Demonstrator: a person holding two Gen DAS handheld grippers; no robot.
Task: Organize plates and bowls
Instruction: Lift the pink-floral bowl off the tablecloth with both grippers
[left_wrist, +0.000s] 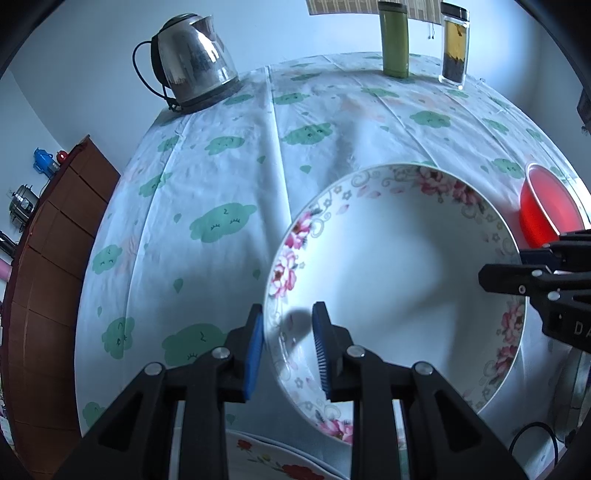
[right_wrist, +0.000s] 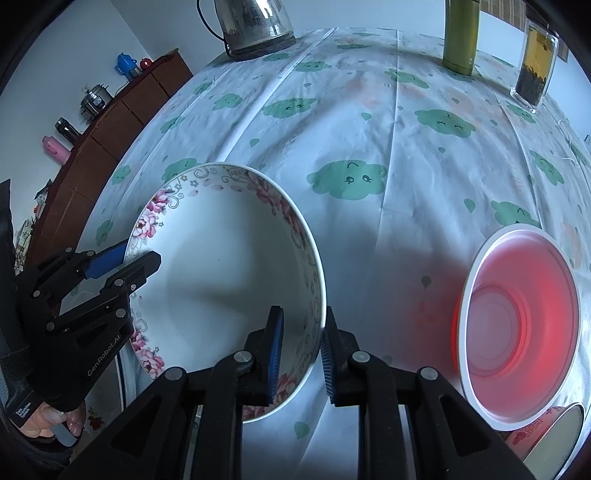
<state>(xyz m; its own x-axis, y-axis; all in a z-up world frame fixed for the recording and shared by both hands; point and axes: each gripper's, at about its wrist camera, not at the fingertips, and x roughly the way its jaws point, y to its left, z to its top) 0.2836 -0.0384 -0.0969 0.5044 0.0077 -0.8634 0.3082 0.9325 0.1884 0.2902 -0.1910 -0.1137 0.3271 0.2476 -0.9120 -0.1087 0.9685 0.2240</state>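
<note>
Two grippers on one dish here! The left hand-held gripper (left_wrist: 288, 328) has its blue pads either side of the near-left rim of the floral bowl (left_wrist: 391, 280), one finger outside the wall, one inside, with a sliver of gap visible on the inner side. Over on the other wrist, the right hand-held gripper (right_wrist: 303, 332) straddles the opposite rim of that same floral bowl (right_wrist: 221, 280), fingers set narrow around the wall; whether the pads truly press the china I cannot tell. The bowl sits tilted, apparently raised off the desk (left_wrist: 221, 177), which wears a white cloth printed with green clouds. In the right wrist view the left hand-held gripper (right_wrist: 127, 260) shows clearly at the bowl's far edge. A red bowl (right_wrist: 517, 325) with a white rim lies on its side to the right, apart from the floral one. At the far edge of the desk stand a steel kettle (left_wrist: 192, 59), a green flask (left_wrist: 394, 40) and a clear jar (left_wrist: 455, 44).
</note>
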